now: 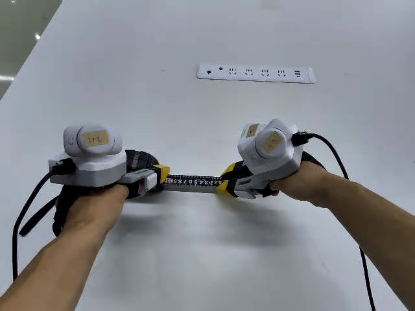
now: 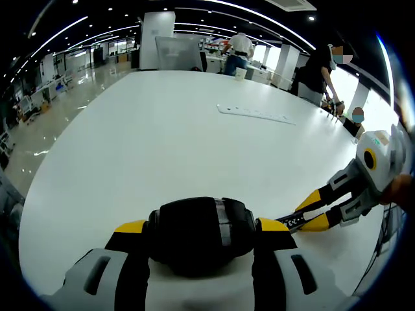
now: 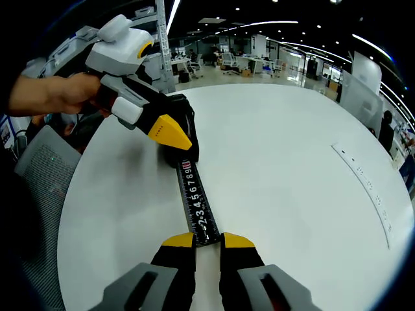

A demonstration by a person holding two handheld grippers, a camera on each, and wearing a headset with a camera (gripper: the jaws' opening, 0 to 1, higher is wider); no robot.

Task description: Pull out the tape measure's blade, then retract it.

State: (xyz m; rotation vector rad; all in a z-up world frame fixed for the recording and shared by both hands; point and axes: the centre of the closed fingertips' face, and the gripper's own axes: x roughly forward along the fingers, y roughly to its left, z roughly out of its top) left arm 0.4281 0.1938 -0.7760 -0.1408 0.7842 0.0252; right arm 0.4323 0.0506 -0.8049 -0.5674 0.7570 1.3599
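Currently on the white surface (image 1: 194, 259), from left to right: a black cable (image 1: 26, 207) trailing off the near-left edge; the left hand (image 1: 97, 207), wrapped around the left gripper (image 1: 150, 179). That gripper's yellow-tipped jaws are closed on either side of the tape measure (image 1: 139, 162), a black body held just off or on the surface; the pictures do not settle which. In the left gripper view the tape measure (image 2: 201, 230) sits squarely between the jaws of the left gripper (image 2: 201, 227), one yellow tip at each flank. Next, the blade (image 1: 191, 181), black with pale numerals, is drawn out a short way and runs roughly level towards the right. In the right gripper view the blade (image 3: 194, 201) shows figures 2 to 9, leading back to the left gripper (image 3: 170, 133) and its load. Next, the right gripper (image 1: 225, 181), its jaws nearly together, pinches the blade's free end; its own view shows the right gripper (image 3: 207, 241) with only a narrow slit between the yellow tips. Then the right hand (image 1: 301, 181), with a second black cable (image 1: 337, 159) looping off behind it. Farther back, well apart from both grippers, a white power strip (image 1: 256, 72) lies flat.
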